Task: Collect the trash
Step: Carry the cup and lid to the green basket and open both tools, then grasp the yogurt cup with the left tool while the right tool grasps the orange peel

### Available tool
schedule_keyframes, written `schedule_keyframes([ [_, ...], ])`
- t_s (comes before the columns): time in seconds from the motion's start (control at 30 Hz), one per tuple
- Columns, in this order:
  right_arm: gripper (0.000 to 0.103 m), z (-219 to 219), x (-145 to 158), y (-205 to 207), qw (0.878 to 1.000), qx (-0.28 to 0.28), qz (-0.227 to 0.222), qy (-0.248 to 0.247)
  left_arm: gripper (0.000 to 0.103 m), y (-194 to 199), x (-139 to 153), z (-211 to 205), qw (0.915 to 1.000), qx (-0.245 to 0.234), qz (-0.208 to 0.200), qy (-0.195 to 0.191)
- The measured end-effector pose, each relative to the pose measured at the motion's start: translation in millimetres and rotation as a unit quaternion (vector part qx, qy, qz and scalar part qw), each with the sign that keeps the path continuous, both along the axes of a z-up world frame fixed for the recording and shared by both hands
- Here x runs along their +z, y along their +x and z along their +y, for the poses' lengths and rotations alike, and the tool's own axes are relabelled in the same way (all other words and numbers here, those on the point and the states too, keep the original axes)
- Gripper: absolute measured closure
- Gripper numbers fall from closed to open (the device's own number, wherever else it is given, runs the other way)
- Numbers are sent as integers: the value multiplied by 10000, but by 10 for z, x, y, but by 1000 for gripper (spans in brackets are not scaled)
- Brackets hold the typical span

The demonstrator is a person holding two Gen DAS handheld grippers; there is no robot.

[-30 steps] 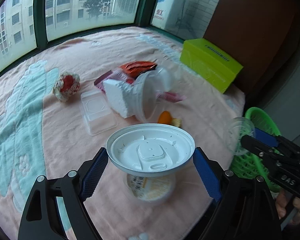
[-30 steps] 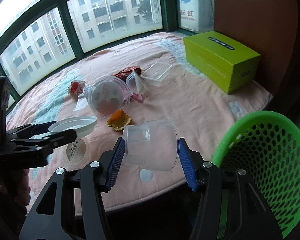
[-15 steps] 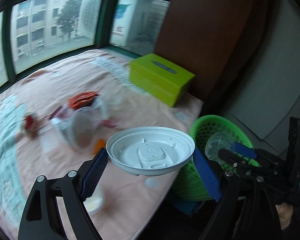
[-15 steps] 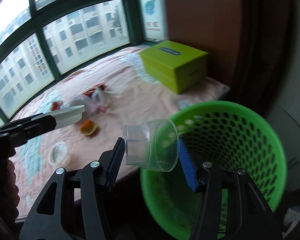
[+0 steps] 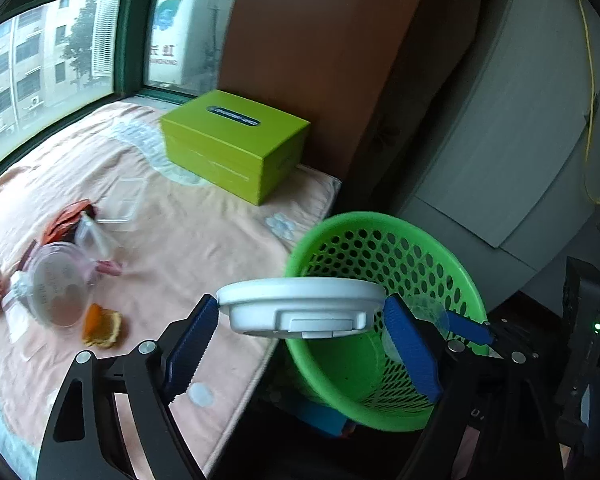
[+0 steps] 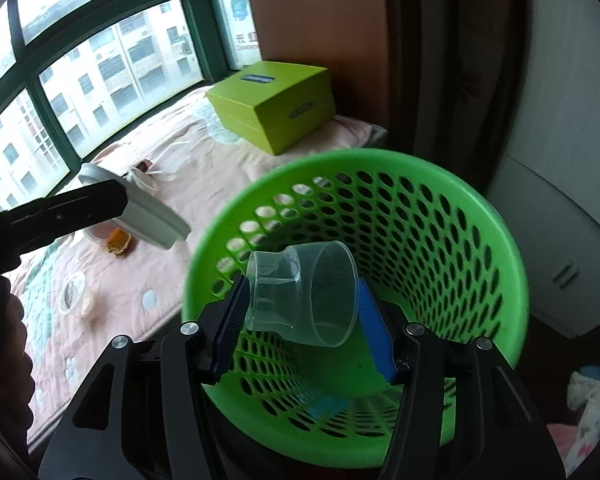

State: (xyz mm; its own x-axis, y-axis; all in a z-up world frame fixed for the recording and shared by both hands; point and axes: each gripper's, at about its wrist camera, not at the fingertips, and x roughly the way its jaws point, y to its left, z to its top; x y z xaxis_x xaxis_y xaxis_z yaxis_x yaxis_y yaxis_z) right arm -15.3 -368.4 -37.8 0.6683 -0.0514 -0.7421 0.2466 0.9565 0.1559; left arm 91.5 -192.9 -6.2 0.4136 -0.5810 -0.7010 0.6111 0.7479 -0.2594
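My left gripper (image 5: 300,322) is shut on a white plastic lid (image 5: 300,308), held level just left of the green mesh basket (image 5: 364,256). The lid (image 6: 148,216) also shows in the right wrist view, left of the basket rim. My right gripper (image 6: 302,300) is shut on a clear plastic cup (image 6: 304,292), lying sideways and held over the open basket (image 6: 480,240). Left on the pink cloth are a clear lidded tub (image 5: 56,284), an orange peel (image 5: 100,322), a red wrapper (image 5: 66,220) and a small clear lid (image 6: 74,294).
A lime green box (image 5: 236,144) stands at the back of the pink-covered ledge (image 5: 204,240) by the window. The basket stands on the floor off the ledge's right edge. A white cabinet (image 6: 560,200) is to the right, and a floral cloth (image 6: 592,404) lies on the floor.
Both grippers swung right from the ledge toward the basket. The right gripper with the cup now hangs over the basket's opening; the left gripper with the lid has reached its near rim.
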Motion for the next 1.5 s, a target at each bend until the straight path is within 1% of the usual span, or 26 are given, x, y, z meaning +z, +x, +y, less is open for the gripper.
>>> schedule_keyframes([
  [0.1,40,-88,-16,-74,9999,-124,13,-13,23,-18,-37,-144,9999,-140,48,35],
  [0.27,36,-262,4,-202,9993,-366,-33,-1,24,-74,-71,-360,9993,-368,68,96],
  [0.33,35,-318,17,-244,9990,-436,-46,-19,30,-95,-91,-443,9988,-460,96,120],
  [0.37,35,-340,25,-273,9989,-471,-51,-35,30,-93,-114,-472,9986,-500,124,125],
  [0.43,32,-386,34,-318,9985,-546,-70,-53,30,-104,-146,-543,9981,-565,164,160],
  [0.67,32,-504,64,-432,9974,-703,-113,-58,30,-160,-265,-704,9965,-728,280,303],
  [0.73,30,-502,69,-433,9975,-700,-128,-44,27,-172,-268,-695,9966,-704,272,336],
  [0.77,30,-495,70,-426,9975,-687,-128,-52,24,-175,-265,-679,9968,-670,255,352],
  [0.83,29,-465,75,-405,9979,-632,-135,-51,23,-181,-244,-614,9974,-590,214,367],
  [0.9,29,-426,90,-380,9981,-591,-149,-42,20,-173,-229,-516,9981,-465,201,364],
  [1.0,28,-349,119,-331,9987,-469,-185,-49,18,-153,-208,-369,9988,-289,177,344],
  [1.17,27,-177,172,-211,9995,-200,-232,-45,16,-115,-197,7,9991,163,139,375],
  [1.37,26,87,229,-31,9994,160,-305,-62,11,-63,-257,513,9954,793,124,517],
  [1.43,26,189,241,37,9990,309,-323,-45,10,-41,-284,703,9924,1071,96,600],
  [1.5,25,292,253,111,9984,455,-335,-56,9,-29,-319,868,9899,1253,104,651],
])
